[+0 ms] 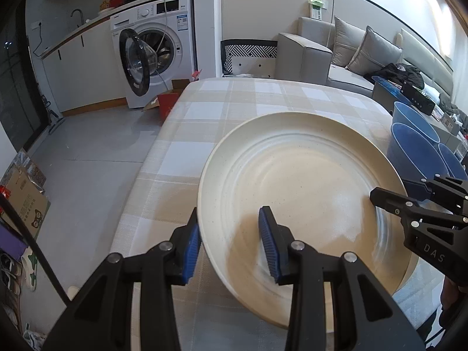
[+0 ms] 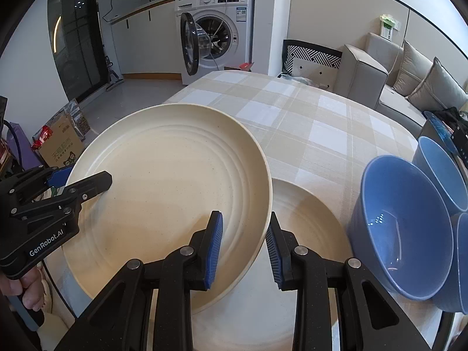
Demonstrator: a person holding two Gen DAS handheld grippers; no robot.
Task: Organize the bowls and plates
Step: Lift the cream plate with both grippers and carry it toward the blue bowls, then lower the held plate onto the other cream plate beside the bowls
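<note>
A large cream plate (image 1: 301,181) (image 2: 166,181) is held tilted above the checked table. My left gripper (image 1: 231,245) straddles its left rim, one blue pad under and one over, jaws wide with a gap to the rim. My right gripper (image 2: 244,248) straddles its right rim the same way, and also shows at the right of the left wrist view (image 1: 409,201). A second cream plate (image 2: 310,225) lies flat on the table below. Blue bowls (image 2: 406,228) (image 1: 415,152) stand to the right.
The checked tablecloth (image 2: 307,117) covers the table, whose left edge (image 1: 152,152) drops to the floor. A washing machine with an open door (image 1: 152,52), a sofa (image 1: 351,55) and cardboard boxes (image 2: 63,143) stand around the table.
</note>
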